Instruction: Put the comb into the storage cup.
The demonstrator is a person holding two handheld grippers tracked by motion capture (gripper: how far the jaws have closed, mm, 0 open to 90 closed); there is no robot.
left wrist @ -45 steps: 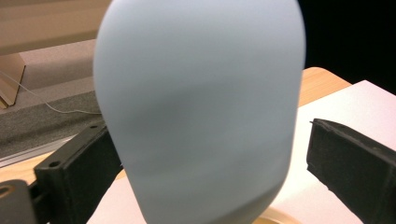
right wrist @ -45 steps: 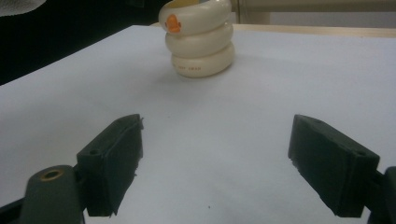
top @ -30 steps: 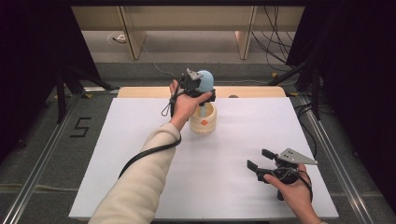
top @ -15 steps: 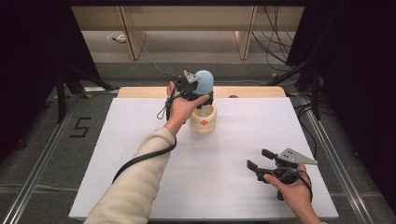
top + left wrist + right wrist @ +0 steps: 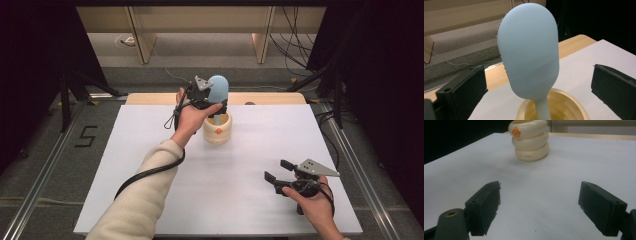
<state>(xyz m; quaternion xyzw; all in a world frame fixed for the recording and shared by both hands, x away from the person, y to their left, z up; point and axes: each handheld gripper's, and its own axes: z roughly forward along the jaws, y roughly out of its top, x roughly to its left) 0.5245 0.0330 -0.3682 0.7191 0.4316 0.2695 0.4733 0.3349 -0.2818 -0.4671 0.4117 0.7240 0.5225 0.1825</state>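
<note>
Well, my left gripper [image 5: 534, 82] is wide apart around the light, hard brush [image 5: 529, 50] standing in the cup [image 5: 217, 129] mid-frame; I'd pinch its thin handle, while my right gripper [image 5: 278, 170] sits apart too.

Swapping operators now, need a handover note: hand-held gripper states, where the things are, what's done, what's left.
Left hand-held gripper: open, jaws either side of the light blue hairbrush, not touching it, at the far middle of the table.
Right hand-held gripper: open, holds nothing, near right of the table, pointing toward the cup.
Things: the hairbrush stands handle-down in the cream ribbed cup, head up; the cup has an orange duck mark.
Done: brush is in the cup, and nothing grips it.
Left: probably back the left hand-held gripper away without tipping the brush or cup.
</note>
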